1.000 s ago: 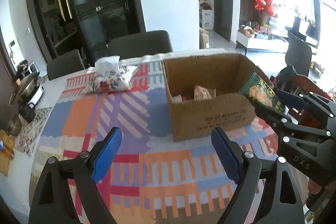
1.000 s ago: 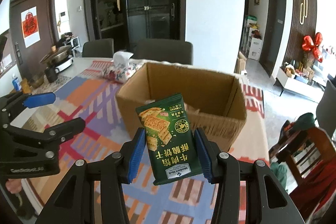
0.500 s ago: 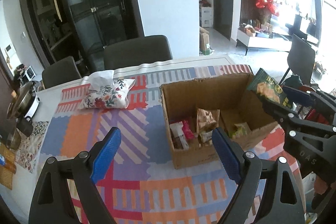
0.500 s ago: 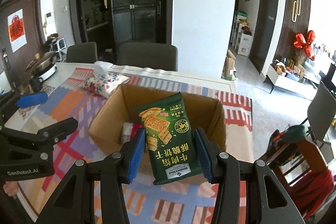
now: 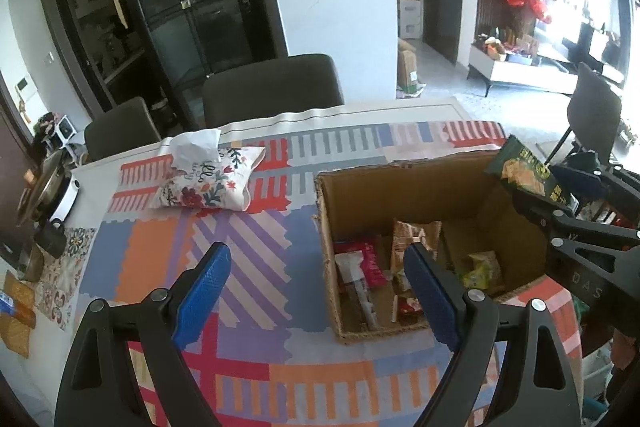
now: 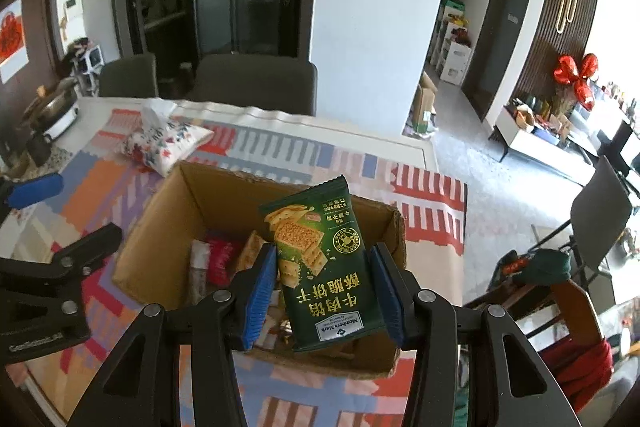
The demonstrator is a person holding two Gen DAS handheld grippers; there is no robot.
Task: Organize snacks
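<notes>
The right claw (image 6: 326, 291) grips a green cracker packet (image 6: 320, 267) by its two side edges, holding it upright above the open cardboard box (image 6: 152, 227) on the bench (image 5: 248, 239). In the left wrist view the same packet (image 5: 524, 171) shows at the box's (image 5: 400, 183) far right corner, above the rim. The left claw (image 5: 316, 295) stands wide open and empty, near the box's left wall. Several wrapped snacks (image 5: 364, 263) already lie on the box floor.

The step in hand appears to be carrying the packet over the box to drop it in. The next move likely calls for lowering the packet past the rim, over a free patch of the floor, then opening the right claw so it settles among the others. The packet looks light and may slide or tip on release.
</notes>
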